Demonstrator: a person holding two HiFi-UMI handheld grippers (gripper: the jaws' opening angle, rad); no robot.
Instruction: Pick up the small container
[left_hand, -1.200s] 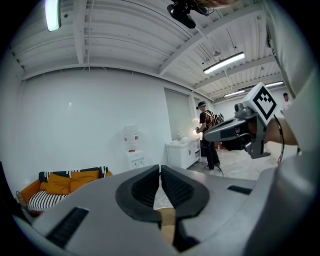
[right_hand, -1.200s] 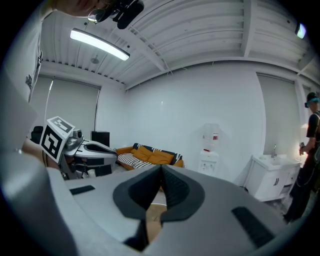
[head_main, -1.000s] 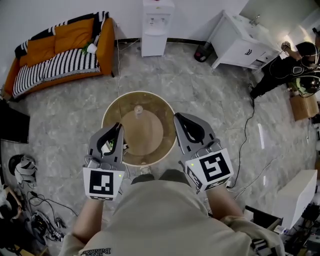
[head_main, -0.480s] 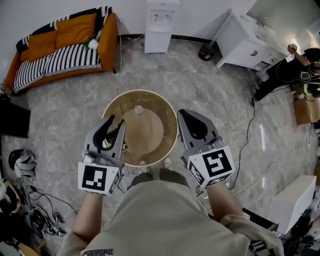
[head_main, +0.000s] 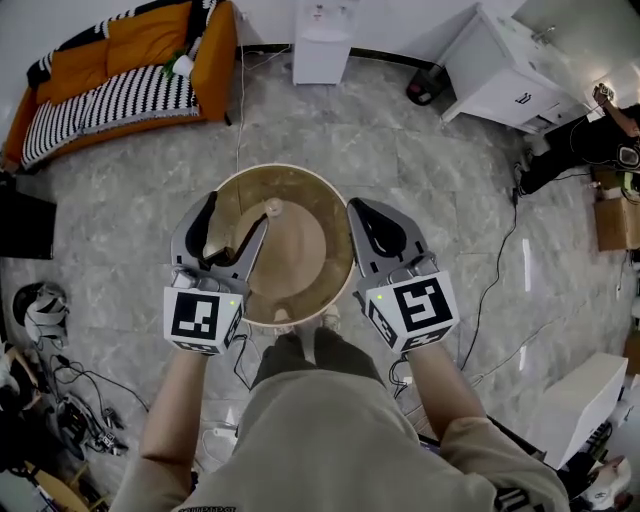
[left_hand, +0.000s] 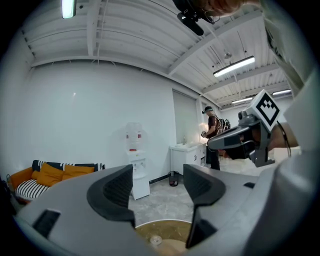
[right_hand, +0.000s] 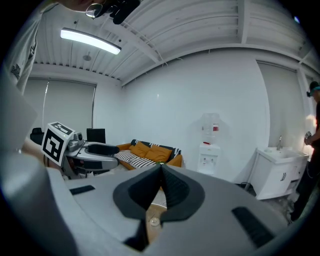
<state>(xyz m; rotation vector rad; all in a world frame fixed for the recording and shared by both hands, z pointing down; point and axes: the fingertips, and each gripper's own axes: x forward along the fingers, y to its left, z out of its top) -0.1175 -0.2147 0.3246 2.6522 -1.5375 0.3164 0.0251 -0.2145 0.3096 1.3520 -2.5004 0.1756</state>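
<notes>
My left hand-held gripper (head_main: 235, 215) has its jaws well apart; they have just been opening, and nothing stands between them. In the left gripper view (left_hand: 157, 186) the gap frames only floor and the far wall, with the two dark ribbed pads (left_hand: 118, 189) clear of everything. It hangs over the 9 o'clock side of the round counter (head_main: 300, 172).

My right hand-held gripper (head_main: 358, 208) is closed, pad against pad, with nothing in it; the right gripper view (right_hand: 161, 175) shows the two tips meeting in one seam. It sits over the counter's 3 o'clock edge.

The small container (head_main: 272, 208), a little clear thing, stands on the counter's raised middle disc, a bit toward 12 o'clock from the centre. It lies just past my left gripper's inner fingertip, at about 1 o'clock from it, and well to the 9 o'clock side of my right one. Both gripper views catch it low down, beneath the jaws (left_hand: 156, 240) (right_hand: 154, 221), touched by neither.

For writing, there is little. The left marker cube (head_main: 203, 318) and right marker cube (head_main: 415, 310) carry black-and-white square patterns, no words. The water dispenser (head_main: 322, 40) at 12 o'clock has a red patch too small to read. Print at my shirt's hem (head_main: 215, 508) is cut off.
</notes>
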